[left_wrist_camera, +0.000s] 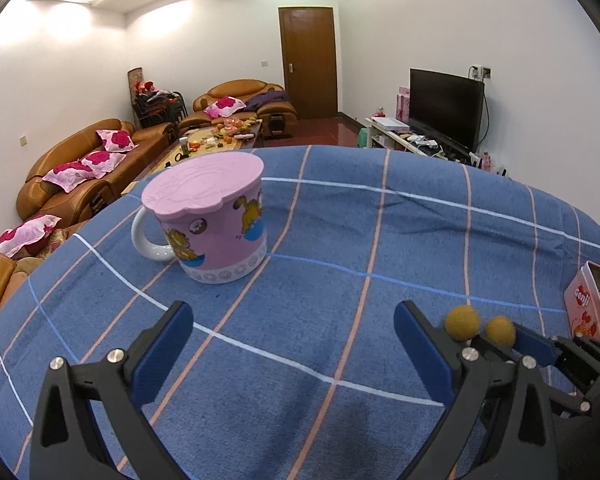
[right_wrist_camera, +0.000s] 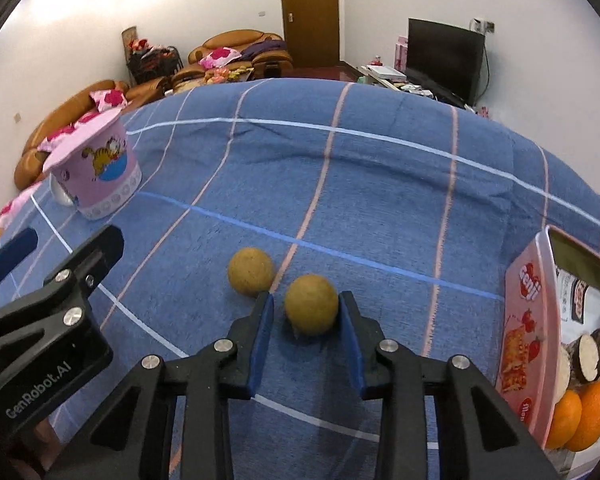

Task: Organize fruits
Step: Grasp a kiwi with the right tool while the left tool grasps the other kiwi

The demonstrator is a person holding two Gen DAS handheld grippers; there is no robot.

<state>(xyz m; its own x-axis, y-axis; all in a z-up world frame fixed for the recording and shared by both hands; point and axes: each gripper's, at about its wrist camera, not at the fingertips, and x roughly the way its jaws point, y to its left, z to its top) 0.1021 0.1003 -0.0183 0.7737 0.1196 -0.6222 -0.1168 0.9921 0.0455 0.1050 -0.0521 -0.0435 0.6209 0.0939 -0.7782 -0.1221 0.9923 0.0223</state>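
Two small round brown-yellow fruits lie on the blue checked cloth point(right_wrist_camera: 380, 168). The nearer fruit point(right_wrist_camera: 311, 310) sits between the blue pads of my right gripper point(right_wrist_camera: 306, 300), which is shut on it at the fingertips. The other fruit point(right_wrist_camera: 251, 271) lies free just to the left, touching the left finger's tip. In the left wrist view both fruits point(left_wrist_camera: 462, 322) point(left_wrist_camera: 500, 330) show at the right, beside the right gripper's blue pad. My left gripper point(left_wrist_camera: 296, 320) hovers open over bare cloth with nothing between its fingers; in the right wrist view the left gripper point(right_wrist_camera: 60, 252) shows at the left edge.
A pink cartoon mug point(left_wrist_camera: 216, 224) with a pink lid stands on the cloth at the left. At the right edge an open pink box point(right_wrist_camera: 528, 320) holds oranges point(right_wrist_camera: 580, 416) and cut brown tubers point(right_wrist_camera: 584, 352). Beyond the table are sofas, a door and a television.
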